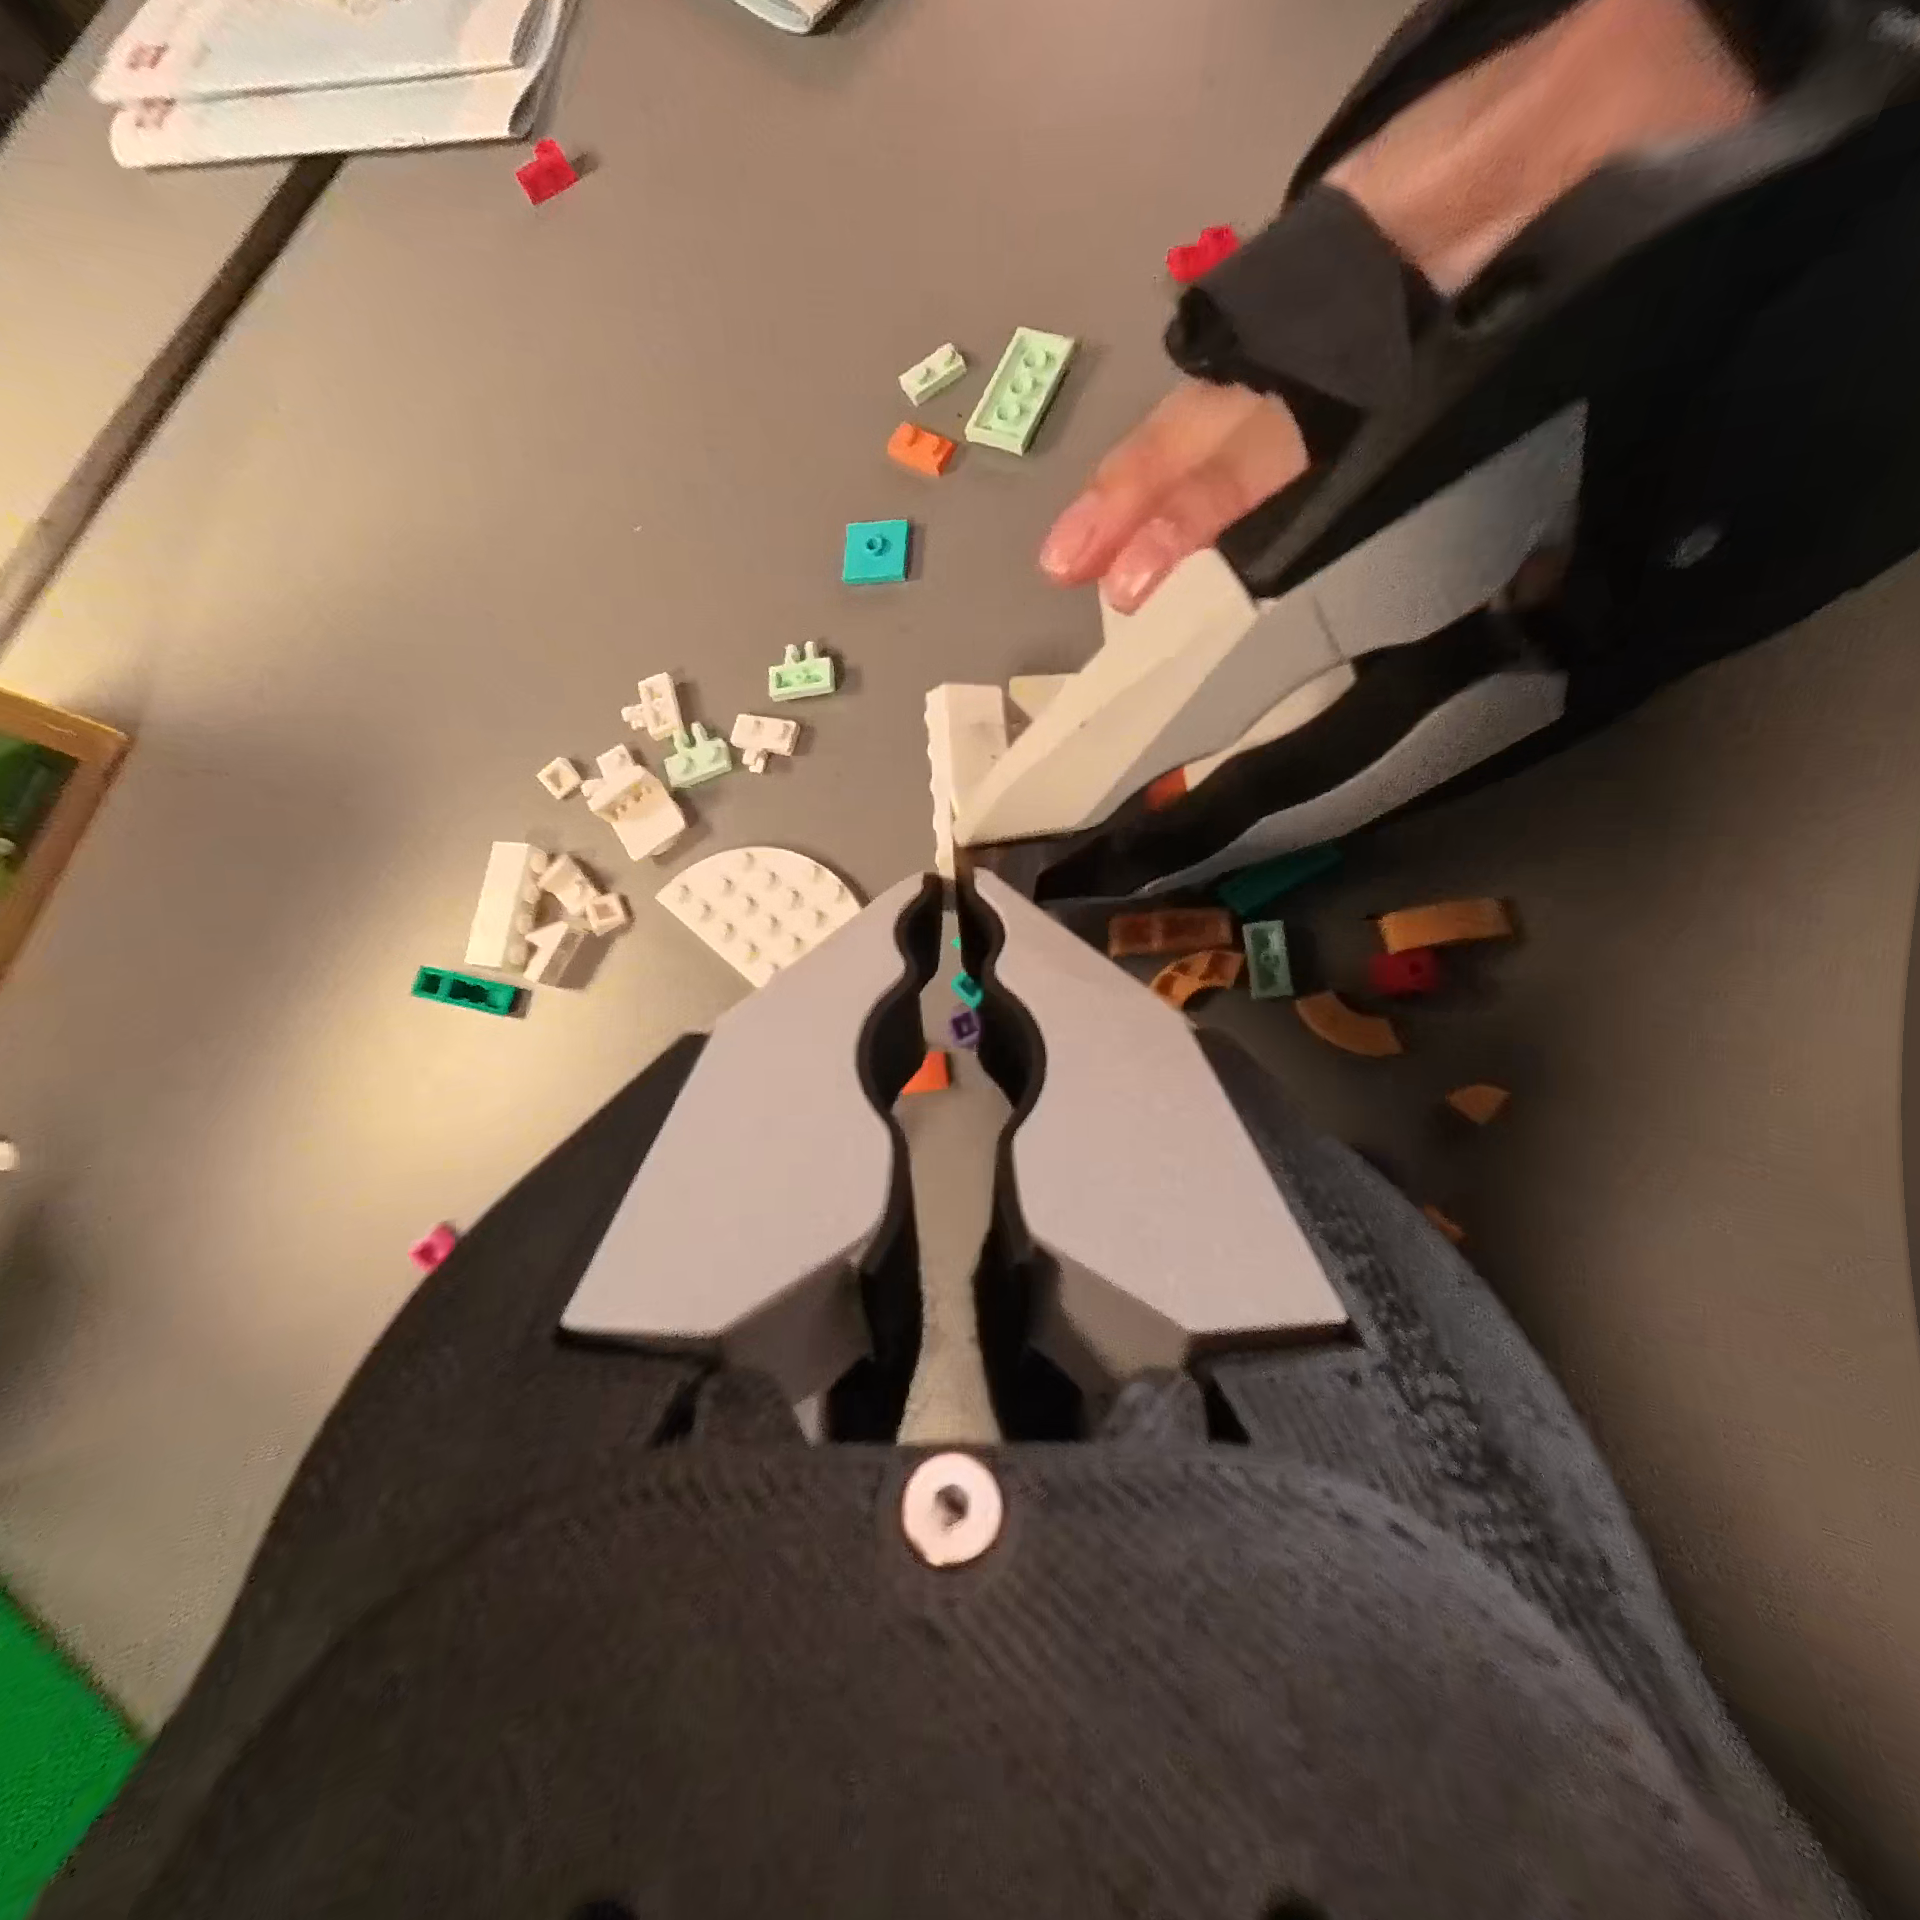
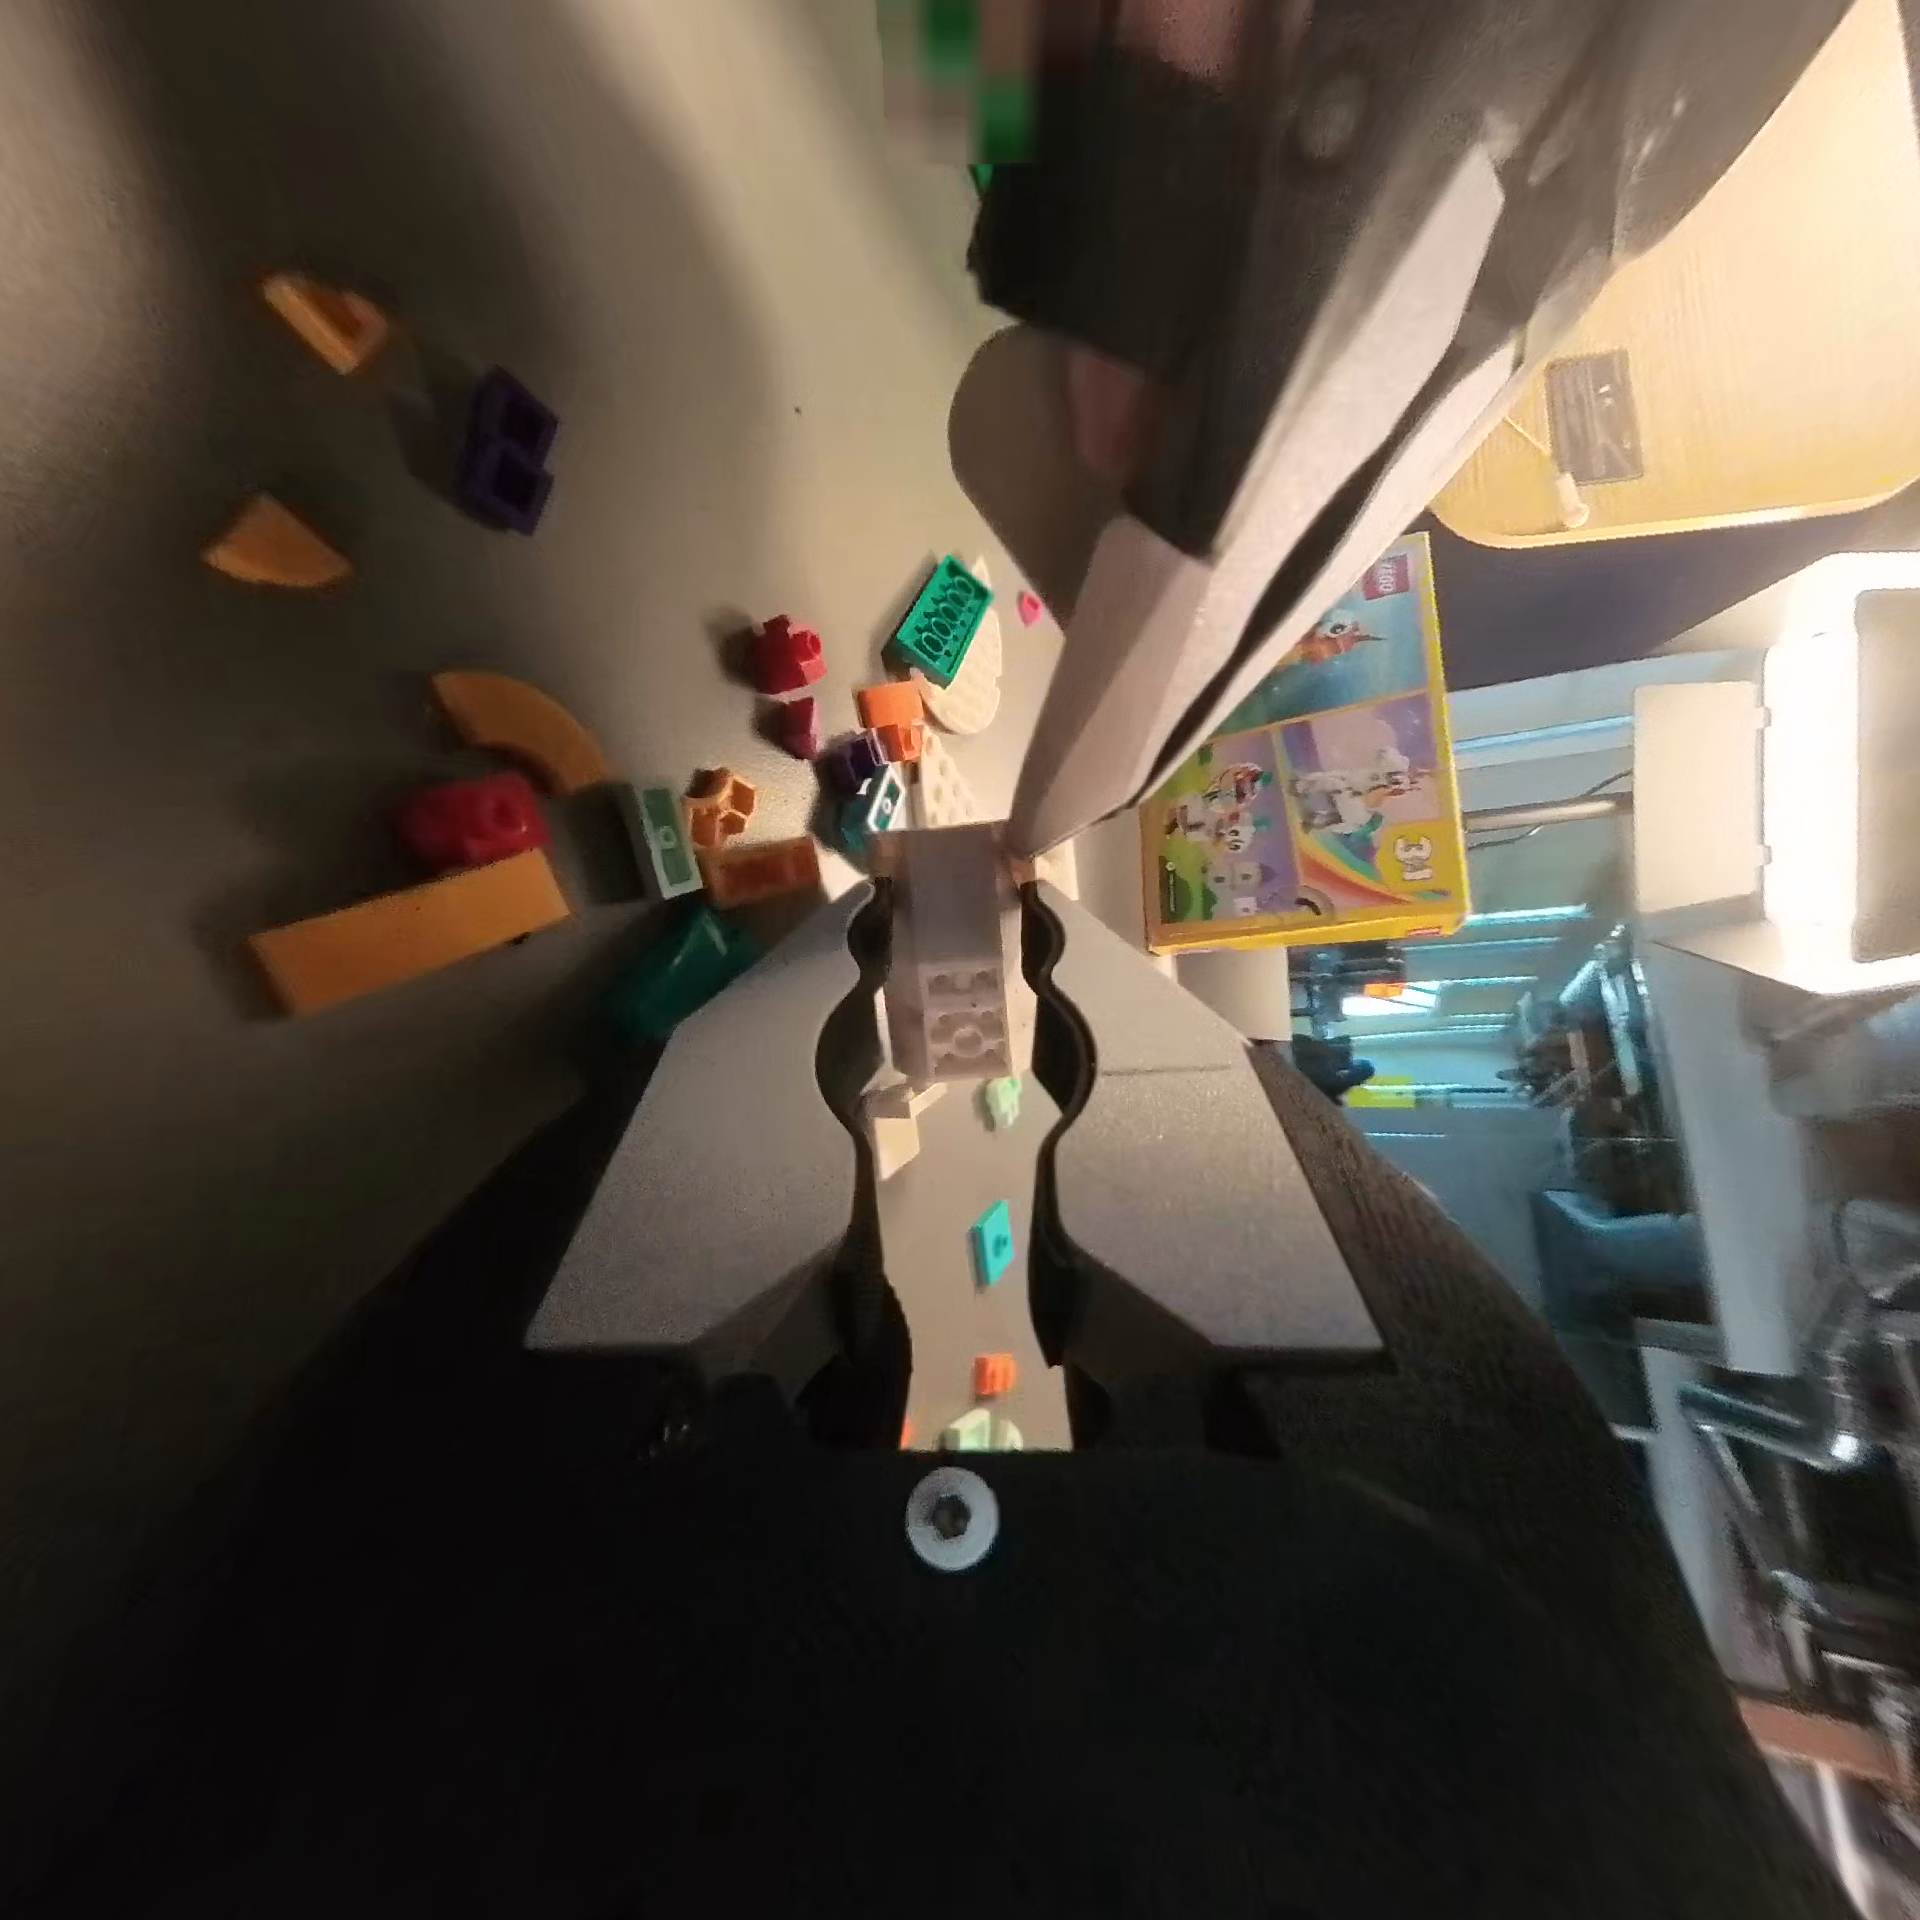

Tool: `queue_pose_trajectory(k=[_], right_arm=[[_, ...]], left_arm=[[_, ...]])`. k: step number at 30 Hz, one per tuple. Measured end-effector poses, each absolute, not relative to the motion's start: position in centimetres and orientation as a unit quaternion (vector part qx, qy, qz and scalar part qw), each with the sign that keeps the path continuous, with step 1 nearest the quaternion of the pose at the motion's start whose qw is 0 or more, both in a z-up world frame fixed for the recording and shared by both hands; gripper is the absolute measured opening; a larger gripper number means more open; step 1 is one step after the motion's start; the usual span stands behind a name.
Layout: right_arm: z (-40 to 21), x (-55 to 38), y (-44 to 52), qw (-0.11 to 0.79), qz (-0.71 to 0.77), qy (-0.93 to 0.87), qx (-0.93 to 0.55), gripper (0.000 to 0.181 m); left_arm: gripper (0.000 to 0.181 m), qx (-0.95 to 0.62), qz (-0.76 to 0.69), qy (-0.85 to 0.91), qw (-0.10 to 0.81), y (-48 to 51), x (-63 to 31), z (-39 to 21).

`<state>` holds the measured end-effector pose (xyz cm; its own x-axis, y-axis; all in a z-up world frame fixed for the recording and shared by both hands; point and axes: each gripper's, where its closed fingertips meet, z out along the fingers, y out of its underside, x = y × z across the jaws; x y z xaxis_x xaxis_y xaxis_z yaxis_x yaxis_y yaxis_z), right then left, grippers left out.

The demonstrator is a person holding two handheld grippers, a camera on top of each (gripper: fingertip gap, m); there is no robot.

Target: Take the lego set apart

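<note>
**Two grippers prying one white assembly**

Left gripper [image 1: 948, 883] is clenching a thin white plate [image 1: 940, 774] edge-on; right gripper [image 2: 951, 894] is clamping the white block [image 2: 948, 977] joined to it, above the grey table [image 1: 520, 468]. Risk: sudden release flinging pieces. Counting: two red bricks [image 1: 545, 171], one teal tile [image 1: 876, 551].

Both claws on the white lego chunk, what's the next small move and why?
Probably twist the right claw away from the left claw to peel apart the white assembly. The left pinches its thin studded plate edge-on; the right grips the block part. Both look shut on it, and it's still in one piece.
</note>
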<state>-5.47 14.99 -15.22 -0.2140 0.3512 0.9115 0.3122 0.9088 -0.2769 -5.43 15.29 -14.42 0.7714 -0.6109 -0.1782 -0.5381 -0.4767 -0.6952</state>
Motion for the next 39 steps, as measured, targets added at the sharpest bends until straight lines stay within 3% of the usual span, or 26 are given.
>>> queue_pose_trajectory(k=[6, 13, 14, 15, 21, 31, 39], right_arm=[[-15.0, -5.5, 14.8, 0.604, -0.031, -0.778, -0.168, 0.023], [-15.1, -5.4, 14.6, 0.603, -0.048, -0.781, -0.154, 0.021], [-15.3, -5.3, 14.5, 0.598, -0.047, -0.785, -0.152, 0.017], [-15.4, -5.3, 14.6, 0.598, -0.053, -0.786, -0.148, 0.0], [-14.8, -5.4, 14.8, 0.616, -0.037, -0.771, -0.158, 0.0], [-14.1, -5.4, 16.5, 0.63, -0.018, -0.749, -0.204, 0.018], [-13.9, -5.3, 17.1, 0.628, 0.013, -0.74, -0.24, 0.024]], left_arm=[[0.002, -0.866, -0.152, 0.285, 0.38, 15.0, -5.3, -14.0], [0.002, -0.869, -0.178, 0.264, 0.379, 15.2, -5.4, -14.1], [0.002, -0.873, -0.153, 0.258, 0.385, 15.6, -6.1, -14.2], [0.002, -0.87, -0.154, 0.266, 0.387, 15.5, -6.1, -14.1], [0.001, -0.859, -0.176, 0.254, 0.409, 15.8, -6.1, -13.6], [0.001, -0.841, -0.118, 0.279, 0.448, 16.8, -6.3, -13.6], [0.002, -0.821, 0.029, 0.356, 0.445, 17.4, -7.0, -14.7]])
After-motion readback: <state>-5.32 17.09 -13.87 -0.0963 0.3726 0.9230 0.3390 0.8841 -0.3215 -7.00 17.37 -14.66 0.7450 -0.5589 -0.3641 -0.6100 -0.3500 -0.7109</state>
